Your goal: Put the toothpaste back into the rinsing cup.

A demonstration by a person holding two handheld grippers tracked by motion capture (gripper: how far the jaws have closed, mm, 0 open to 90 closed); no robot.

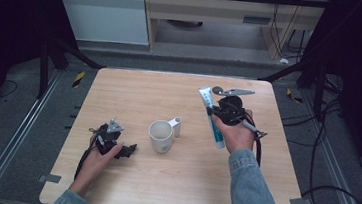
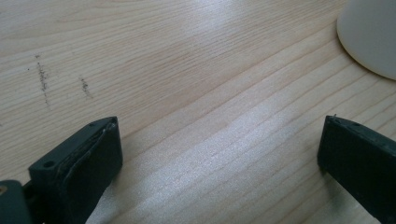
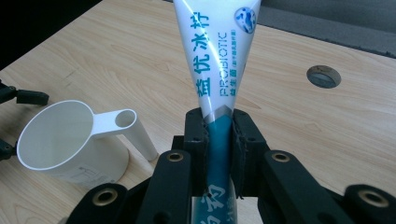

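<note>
Two right gripper (image 3: 219,140) jaws clamped on toothpaste tube (image 3: 216,51), tube upright between them

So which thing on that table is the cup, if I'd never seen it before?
Start at the wooden table and look to its middle, between the person's two hands. There stands the cup, white and upright with its mouth open. Its hollow handle sticks out sideways, and unlike the toothpaste tube nearby, nothing holds it.

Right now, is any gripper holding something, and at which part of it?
The right gripper is shut on the toothpaste tube, around its middle, where white print meets teal. The left gripper is open and holds nothing.
</note>
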